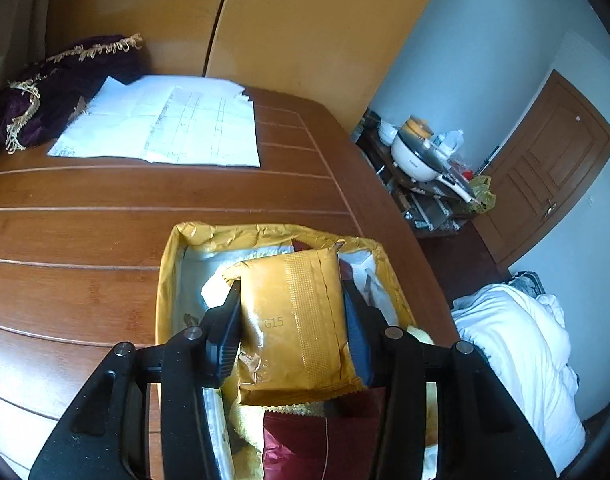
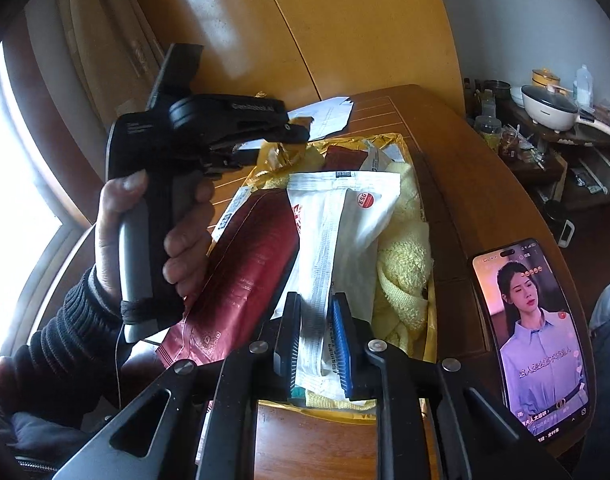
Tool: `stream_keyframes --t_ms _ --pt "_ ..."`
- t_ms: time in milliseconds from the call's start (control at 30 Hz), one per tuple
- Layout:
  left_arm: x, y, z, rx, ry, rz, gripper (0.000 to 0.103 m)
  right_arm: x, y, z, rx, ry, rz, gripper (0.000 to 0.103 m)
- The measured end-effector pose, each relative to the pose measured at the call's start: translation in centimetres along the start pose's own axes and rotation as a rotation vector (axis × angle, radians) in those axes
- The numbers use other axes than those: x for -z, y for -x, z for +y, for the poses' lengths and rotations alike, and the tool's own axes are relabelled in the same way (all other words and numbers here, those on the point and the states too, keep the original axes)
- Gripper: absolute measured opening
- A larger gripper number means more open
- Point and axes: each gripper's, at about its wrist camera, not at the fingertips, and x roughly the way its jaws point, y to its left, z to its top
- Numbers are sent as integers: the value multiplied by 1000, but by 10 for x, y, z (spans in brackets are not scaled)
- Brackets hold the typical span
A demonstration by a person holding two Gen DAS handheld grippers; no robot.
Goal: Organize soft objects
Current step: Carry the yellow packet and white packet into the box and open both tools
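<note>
While the left gripper (image 1: 293,316) has its jaws clamped on a gold packet (image 1: 295,320) above the gold tray (image 1: 169,264), the right gripper (image 2: 315,336) pinches a white pouch (image 2: 337,240) between nearly closed jaws. Left of that pouch lies a red pouch (image 2: 245,272); right, a yellow towel (image 2: 405,264). The tray sits on the bench (image 1: 85,240).
</note>
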Motion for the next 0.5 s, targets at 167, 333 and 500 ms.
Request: stream_keyframes --t_ms 167,333,500 --pt "-5 9 14 131 62 31 64 -2 15 5 -17 -2 -62 56" --pt "-1 51 22 177 70 -22 72 -6 26 15 -26 6 -101 59" --pt "36 101 32 87 31 -115 83 -6 27 34 -33 58 -119 59"
